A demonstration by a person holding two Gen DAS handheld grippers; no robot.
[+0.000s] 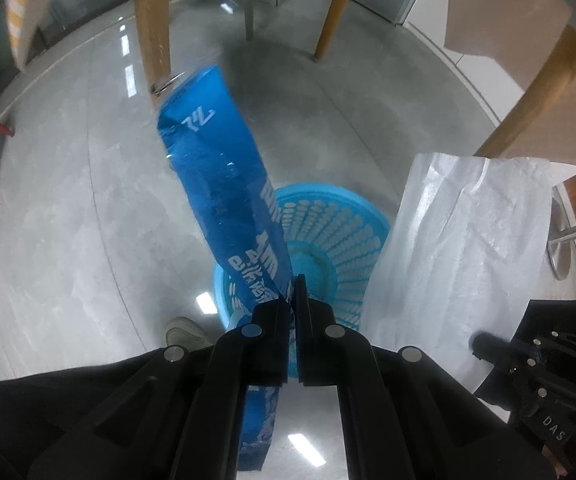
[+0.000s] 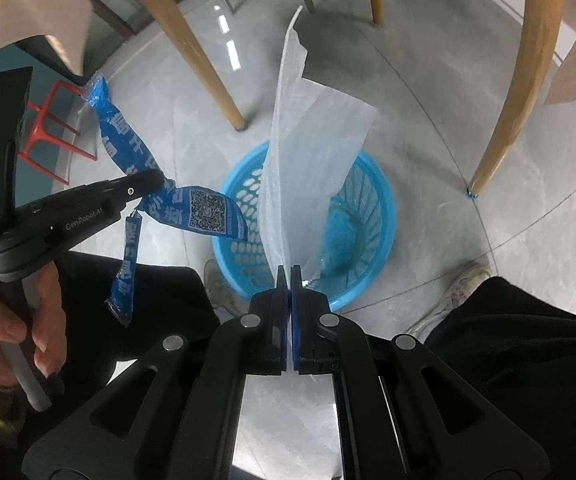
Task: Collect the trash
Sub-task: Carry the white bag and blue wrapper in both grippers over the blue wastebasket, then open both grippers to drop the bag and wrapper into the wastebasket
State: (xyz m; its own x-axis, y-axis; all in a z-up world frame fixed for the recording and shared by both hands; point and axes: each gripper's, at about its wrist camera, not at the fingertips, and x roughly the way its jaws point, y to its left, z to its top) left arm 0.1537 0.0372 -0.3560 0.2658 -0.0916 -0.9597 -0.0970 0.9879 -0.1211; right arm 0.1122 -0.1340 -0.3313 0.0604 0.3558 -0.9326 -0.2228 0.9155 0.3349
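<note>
- A round blue plastic waste basket point(image 2: 372, 216) with slotted, lattice-like walls is seen standing on the glossy grey tiled floor point(image 2: 468, 128); it is taken as the landmark.
- Inside the basket, a crumpled piece of blue plastic film point(image 2: 338, 236) is seen lying against the wall; the rest of the inside is partly hidden by what is held above it.
- A long blue plastic wrapper point(image 1: 223, 184), shiny and creased with white printing, is clamped between the closed jaws of the left gripper point(image 1: 291, 292); it is held above the basket's rim, and in the right wrist view a QR code is shown on it.
- A white, thin, crinkled paper bag point(image 2: 312, 140), flat and tall, is pinched by the closed jaws of the right gripper point(image 2: 290, 276); it is held directly over the basket's opening.
- Pale wooden table legs point(image 2: 191, 48), smooth and tapered, are seen behind the basket and to its right.
- A red metal frame point(image 2: 47, 136) is seen well to the left of the basket.
- A person's light-coloured shoes point(image 2: 452, 292) and dark trousers are seen just beside the basket's near edge.
- The handle of the left gripper is gripped by a hand point(image 2: 3, 328).
</note>
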